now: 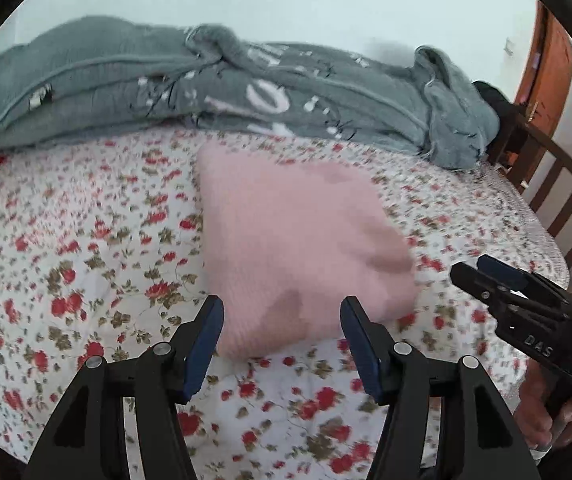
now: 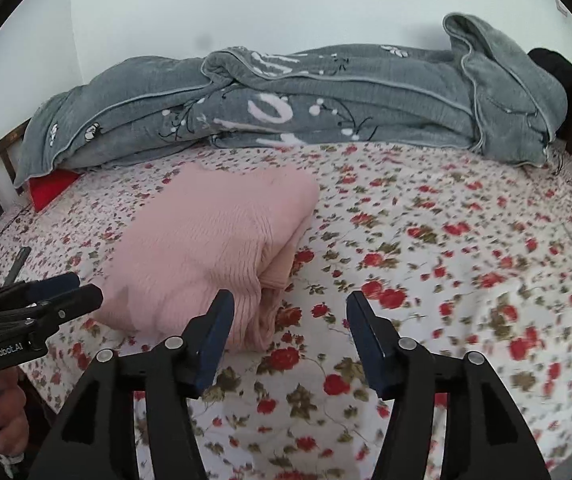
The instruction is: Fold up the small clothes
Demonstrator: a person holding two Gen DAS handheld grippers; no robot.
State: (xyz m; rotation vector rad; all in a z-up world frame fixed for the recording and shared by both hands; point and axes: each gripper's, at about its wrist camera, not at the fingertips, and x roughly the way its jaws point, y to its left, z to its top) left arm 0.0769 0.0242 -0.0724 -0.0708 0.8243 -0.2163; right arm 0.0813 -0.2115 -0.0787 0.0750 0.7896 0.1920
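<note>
**Inspector:** Report, left to right.

**Assistant:** A red item (image 2: 52, 190) lies at the left under the rumpled grey blanket with white lettering (image 2: 286, 104), which runs along the far side of the bed. The folded pink knitted garment (image 2: 210, 252) lies flat on the floral-printed white bedsheet (image 2: 445, 260).

**Inspector:** The tongs?

**Assistant:** The left tongs (image 1: 282, 308) stand released above the garment's near edge, nothing pinched. The right tongs (image 2: 289, 304) are likewise released; the left finger (image 2: 222, 312) sits over the garment's folded corner, the other over bare sheet. Neither grasps anything.
</note>
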